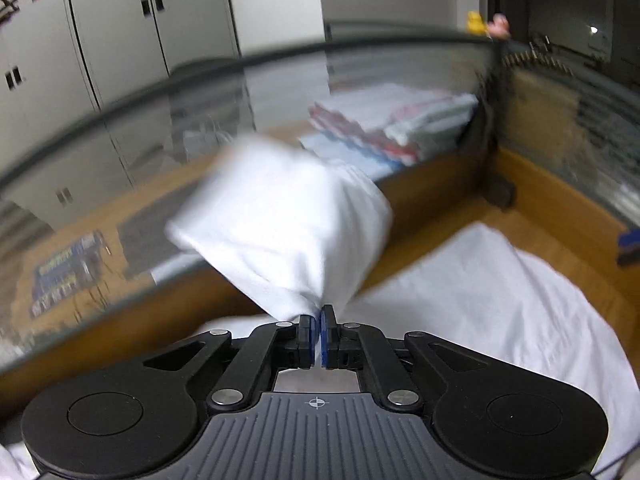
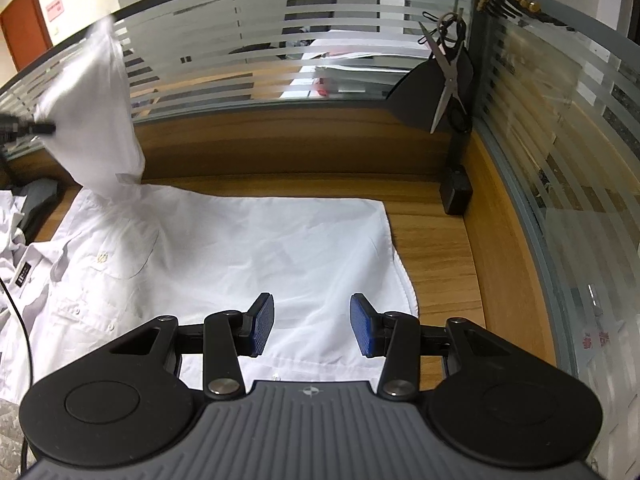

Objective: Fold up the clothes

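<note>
White shirt (image 2: 224,248) spread flat on the wooden desk (image 2: 440,256), buttoned front up, chest pocket toward the left, hem toward the right. One sleeve (image 1: 280,224) lifted clear of the desk and blurred. Left gripper (image 1: 318,320): blue pads pressed together, a pinch of sleeve cloth caught between them. In the right wrist view the same sleeve stands up at the far left against the striped glass partition (image 2: 320,40). Right gripper (image 2: 312,322): jaws about half apart, nothing between them, hanging above the shirt's lower part near the hem. Scissors (image 2: 446,76) hang in the partition corner.
</note>
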A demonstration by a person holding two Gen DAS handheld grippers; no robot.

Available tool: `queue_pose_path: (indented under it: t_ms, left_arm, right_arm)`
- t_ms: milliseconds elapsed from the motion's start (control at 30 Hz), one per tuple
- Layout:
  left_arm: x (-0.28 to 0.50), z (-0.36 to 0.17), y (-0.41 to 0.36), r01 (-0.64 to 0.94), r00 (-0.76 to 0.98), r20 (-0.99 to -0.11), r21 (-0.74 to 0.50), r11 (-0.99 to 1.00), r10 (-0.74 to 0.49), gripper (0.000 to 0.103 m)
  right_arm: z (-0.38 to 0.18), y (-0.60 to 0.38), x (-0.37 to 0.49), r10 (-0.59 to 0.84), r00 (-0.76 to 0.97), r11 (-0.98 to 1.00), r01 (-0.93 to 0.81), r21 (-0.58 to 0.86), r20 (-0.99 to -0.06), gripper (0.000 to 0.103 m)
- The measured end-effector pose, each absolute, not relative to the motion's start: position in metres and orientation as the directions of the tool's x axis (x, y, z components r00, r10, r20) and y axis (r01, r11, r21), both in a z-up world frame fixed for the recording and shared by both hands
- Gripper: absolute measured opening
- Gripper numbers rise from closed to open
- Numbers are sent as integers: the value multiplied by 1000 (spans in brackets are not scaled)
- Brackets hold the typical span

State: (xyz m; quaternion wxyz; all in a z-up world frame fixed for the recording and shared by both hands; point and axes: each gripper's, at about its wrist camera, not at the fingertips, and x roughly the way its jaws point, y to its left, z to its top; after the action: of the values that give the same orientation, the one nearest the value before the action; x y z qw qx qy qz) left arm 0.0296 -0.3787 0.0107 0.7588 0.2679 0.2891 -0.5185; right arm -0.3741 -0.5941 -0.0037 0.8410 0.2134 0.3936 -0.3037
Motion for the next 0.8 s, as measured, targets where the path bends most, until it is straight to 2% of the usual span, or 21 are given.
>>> queue_pose_path:
  t_ms: [100, 167, 233, 300, 600, 800]
  left_arm:
    - [11, -21, -367, 950, 251, -766, 79, 301, -591, 13]
    - [0, -42, -360, 954, 224, -796, 63, 292, -562, 21]
    - [-10, -58, -352, 953, 223, -817, 68, 296, -532, 38]
    - [-18, -69, -343, 950, 224, -828, 68, 305, -514, 43]
    - [-13, -96, -289, 880, 265, -855, 25, 474, -447, 63]
    - [-17, -109, -258, 828, 314, -869, 54, 558, -383, 72]
  right_arm:
    - [-7, -590, -373, -332, 502, 729, 674, 121, -798, 47]
    - [-10, -586, -370, -322, 499, 736, 667, 119, -805, 48]
    - [-12, -583, -367, -309, 499, 746, 655, 119, -810, 50]
    - [-16, -580, -362, -293, 503, 758, 641, 122, -813, 53]
    - [-41, -562, -303, -183, 548, 833, 527, 167, -817, 53]
    - [-66, -550, -234, -79, 588, 875, 428, 227, -805, 53]
